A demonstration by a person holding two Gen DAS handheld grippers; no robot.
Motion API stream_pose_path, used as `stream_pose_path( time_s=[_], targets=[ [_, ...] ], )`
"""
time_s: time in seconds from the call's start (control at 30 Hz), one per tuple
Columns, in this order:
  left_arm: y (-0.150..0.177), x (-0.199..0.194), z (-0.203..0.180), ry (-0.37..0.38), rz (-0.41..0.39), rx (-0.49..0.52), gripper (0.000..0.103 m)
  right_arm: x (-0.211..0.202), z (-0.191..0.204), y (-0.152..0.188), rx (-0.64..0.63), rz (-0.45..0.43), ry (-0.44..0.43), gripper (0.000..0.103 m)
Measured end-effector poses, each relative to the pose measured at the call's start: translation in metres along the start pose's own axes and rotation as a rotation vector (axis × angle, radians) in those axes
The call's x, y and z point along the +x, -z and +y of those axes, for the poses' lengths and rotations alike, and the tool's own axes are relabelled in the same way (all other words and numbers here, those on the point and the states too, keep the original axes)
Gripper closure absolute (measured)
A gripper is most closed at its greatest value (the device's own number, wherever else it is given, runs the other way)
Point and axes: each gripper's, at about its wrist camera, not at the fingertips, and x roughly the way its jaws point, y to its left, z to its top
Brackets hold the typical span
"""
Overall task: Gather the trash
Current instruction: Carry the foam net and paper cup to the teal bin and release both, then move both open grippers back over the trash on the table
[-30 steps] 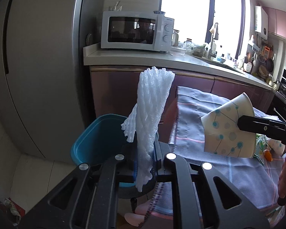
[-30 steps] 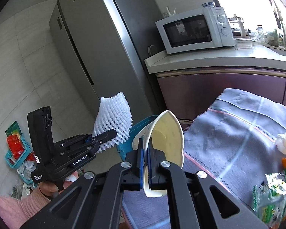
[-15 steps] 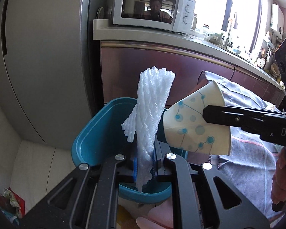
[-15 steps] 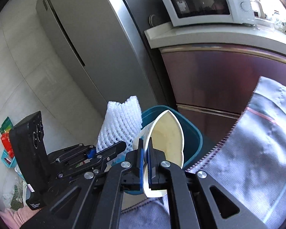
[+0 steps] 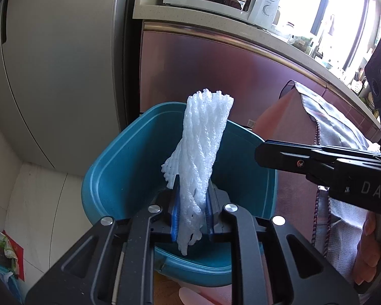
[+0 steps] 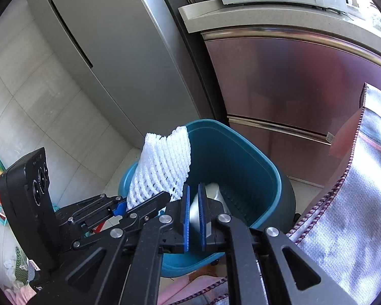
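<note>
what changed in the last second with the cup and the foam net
Both grippers swung from the cloth-covered table to over the teal bin. The right gripper let go of the paper cup, now a blurred pale shape inside the bin; its jaws are opening with nothing between them. The left gripper still has the white foam net between its opening jaws.

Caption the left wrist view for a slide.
Left gripper, jaws opening, holds white foam net above the teal bin.
</note>
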Motion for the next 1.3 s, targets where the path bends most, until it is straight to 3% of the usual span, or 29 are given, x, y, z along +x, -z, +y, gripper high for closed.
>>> stream_pose_path(
  time_s=[0.13,0.27,0.43,0.53,0.6,0.7,0.83,0.9,1.03,1.3],
  targets=[
    [0.003,0.003,-0.003,0.000,-0.007,0.005,0.080,-0.008,-0.003,0.003,0.007,-0.019,-0.002,0.095],
    [0.006,-0.001,-0.012,-0.008,-0.022,0.014,0.059,-0.028,-0.006,0.012,-0.001,-0.058,0.009,0.086],
    [0.011,-0.013,-0.018,-0.008,-0.041,0.017,0.059,-0.056,-0.008,0.025,-0.014,-0.111,0.021,0.082],
    [0.013,-0.031,-0.026,-0.005,-0.079,0.028,0.055,-0.076,-0.010,0.036,-0.008,-0.151,0.025,0.071],
    [0.016,-0.046,-0.035,-0.009,-0.117,0.048,0.049,-0.090,-0.011,0.045,-0.012,-0.178,0.031,0.070],
    [0.022,-0.066,-0.057,-0.012,-0.164,0.085,0.040,-0.113,-0.012,0.060,-0.016,-0.220,0.048,0.063],
    [0.033,-0.090,-0.092,-0.013,-0.217,0.157,0.037,-0.141,-0.014,0.081,-0.029,-0.273,0.082,0.056],
    [0.040,-0.101,-0.109,-0.002,-0.238,0.184,0.028,-0.154,-0.015,0.090,-0.031,-0.295,0.105,0.052],
    [0.053,-0.120,-0.140,0.028,-0.267,0.237,0.025,-0.181,-0.019,0.111,-0.030,-0.346,0.157,0.046],
    [0.077,-0.135,-0.211,0.097,-0.273,0.337,0.021,-0.222,-0.047,0.155,0.044,-0.390,0.239,0.045]
  ],
)
